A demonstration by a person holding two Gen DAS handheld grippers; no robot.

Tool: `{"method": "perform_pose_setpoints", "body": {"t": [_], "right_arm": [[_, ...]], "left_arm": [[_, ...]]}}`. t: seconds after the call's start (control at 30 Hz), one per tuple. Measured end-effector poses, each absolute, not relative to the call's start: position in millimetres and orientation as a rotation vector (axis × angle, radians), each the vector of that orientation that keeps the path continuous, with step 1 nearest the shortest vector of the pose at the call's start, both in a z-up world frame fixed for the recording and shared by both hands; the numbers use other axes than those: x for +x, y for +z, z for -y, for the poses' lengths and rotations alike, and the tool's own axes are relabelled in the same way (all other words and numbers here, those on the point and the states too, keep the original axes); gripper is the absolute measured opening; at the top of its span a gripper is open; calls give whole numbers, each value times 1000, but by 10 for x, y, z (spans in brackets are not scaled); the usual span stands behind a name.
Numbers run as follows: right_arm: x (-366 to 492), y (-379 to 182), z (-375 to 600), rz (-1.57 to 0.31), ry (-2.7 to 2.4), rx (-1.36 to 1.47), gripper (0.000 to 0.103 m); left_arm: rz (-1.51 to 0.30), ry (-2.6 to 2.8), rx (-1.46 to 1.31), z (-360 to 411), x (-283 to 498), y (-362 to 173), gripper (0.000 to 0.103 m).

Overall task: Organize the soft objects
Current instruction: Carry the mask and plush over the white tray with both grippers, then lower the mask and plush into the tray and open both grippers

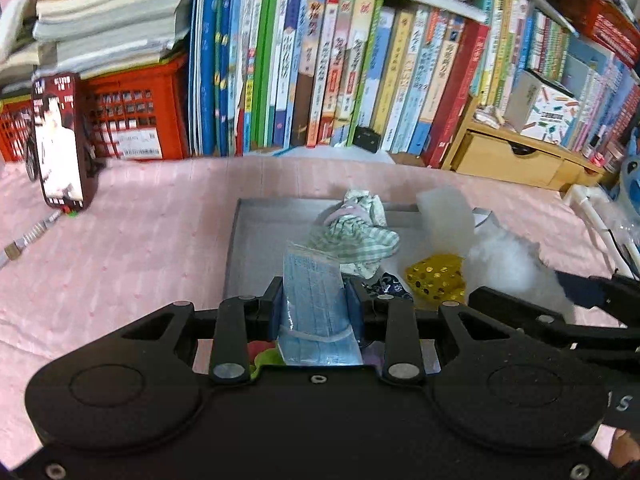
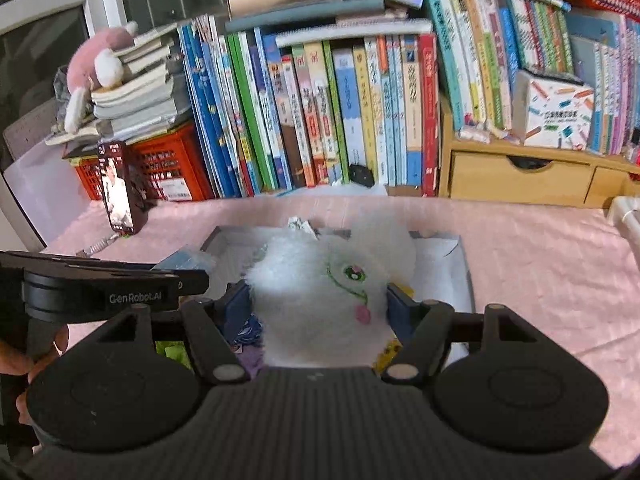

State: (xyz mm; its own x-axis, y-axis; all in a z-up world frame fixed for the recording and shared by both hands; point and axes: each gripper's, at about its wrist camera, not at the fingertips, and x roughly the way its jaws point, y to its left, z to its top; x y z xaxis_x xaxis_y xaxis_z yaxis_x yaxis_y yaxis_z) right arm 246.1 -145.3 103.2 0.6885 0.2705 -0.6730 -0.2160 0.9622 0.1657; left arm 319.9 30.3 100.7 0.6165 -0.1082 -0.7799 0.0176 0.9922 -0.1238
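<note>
Left hand-held gripper point(image 1: 314, 294) is clamped narrow on a pack of blue face masks point(image 1: 316, 308), which stands upright between the pads at bottom center of the left view. Right hand-held gripper point(image 2: 320, 300) is closed on a white plush toy point(image 2: 324, 296), jaws about half wide with the fluff squeezed between them (embroidered green eye and pink tongue face my camera).

Both loads hang over the grey tray point(image 1: 256, 236) sitting on the pink desk point(image 1: 140, 248), mid-frame in both views. In the tray, from the left view: a crumpled green checked cloth point(image 1: 356, 236) at center, a white foam block point(image 1: 444, 216) at the tray's upper right corner, a gold sequin pouch point(image 1: 438, 278) lower right, a dark patterned fabric point(image 1: 386, 284) just beside the masks. The plush shows as a white blur at the right edge of that view, next to the pouch.

Background: a row of books point(image 2: 320, 112) across the top, a red crate point(image 1: 136, 116) upper left, a phone point(image 1: 60, 144) propped upright in front of it, a wooden drawer unit point(image 2: 520, 176) at right. A person's fingers point(image 2: 44, 360) show at the left edge of the right view, on the other gripper's handle.
</note>
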Motion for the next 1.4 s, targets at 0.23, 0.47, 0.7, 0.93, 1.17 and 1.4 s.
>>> {"method": "perform_pose_setpoints", "body": {"t": [0.23,0.47,0.7,0.93,1.17,1.4], "right_arm": [[2634,891,1353,-821,271,66,72],[2726,777,1225,-870,291,41,72],[2789,708,1119,-909,306,29,72],[2849,643,1080,-947,293,12,72],[2882,578,1077,-976,268,-8,72],[2963,530,1174,-1002,219,32,72]], "left_arm": [[-956,-60,-153,-397,3371,871,31],[-978,-52,-149,-400,3452,779,31],[-994,-47,-140,-388,3516,716,31],[-1012,-42,-137,-394,3570,648,31],[-1022,-35,-150,-445,3612,603,31],[-1032,-26,-172,-483,3651,557,31]]}}
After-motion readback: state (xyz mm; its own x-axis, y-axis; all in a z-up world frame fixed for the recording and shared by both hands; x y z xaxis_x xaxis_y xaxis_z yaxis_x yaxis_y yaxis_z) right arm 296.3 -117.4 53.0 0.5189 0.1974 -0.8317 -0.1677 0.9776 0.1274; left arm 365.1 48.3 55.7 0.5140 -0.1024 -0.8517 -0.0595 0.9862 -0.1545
